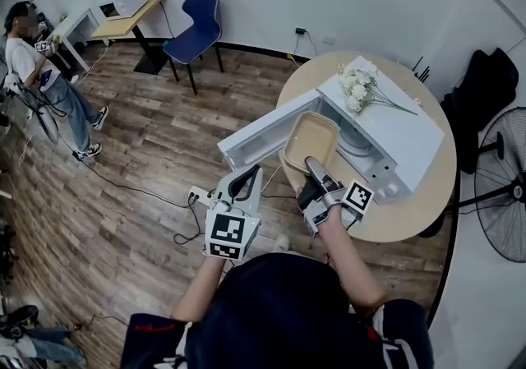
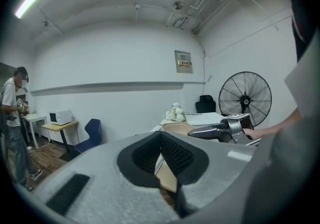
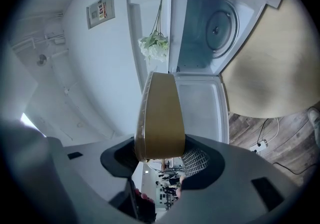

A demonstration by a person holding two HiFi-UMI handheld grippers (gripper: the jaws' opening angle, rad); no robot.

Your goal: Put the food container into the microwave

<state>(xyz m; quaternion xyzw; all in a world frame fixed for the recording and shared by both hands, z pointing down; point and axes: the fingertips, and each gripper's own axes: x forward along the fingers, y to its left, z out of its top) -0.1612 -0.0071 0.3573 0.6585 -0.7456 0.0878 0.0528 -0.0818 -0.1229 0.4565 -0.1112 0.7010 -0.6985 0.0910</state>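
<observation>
A tan food container (image 1: 311,139) is held edge-on in my right gripper (image 1: 315,168), which is shut on its near rim. It hangs over the table edge, just in front of the white microwave (image 1: 394,137), whose door (image 1: 263,137) swings open to the left. In the right gripper view the container (image 3: 160,118) stands between the pads (image 3: 197,160), with the cavity and its turntable (image 3: 215,23) beyond. My left gripper (image 1: 246,178) hovers left of the door, lower, its jaws together on nothing. The left gripper view shows its own jaws (image 2: 161,143) and the container (image 2: 175,128) beyond.
White flowers (image 1: 362,84) lie on top of the microwave. The round wooden table (image 1: 427,203) carries it. A standing fan (image 1: 505,186) is at the right, and a blue chair (image 1: 196,26) and a person (image 1: 37,71) are at the far left. A power strip (image 1: 201,195) and cables lie on the floor.
</observation>
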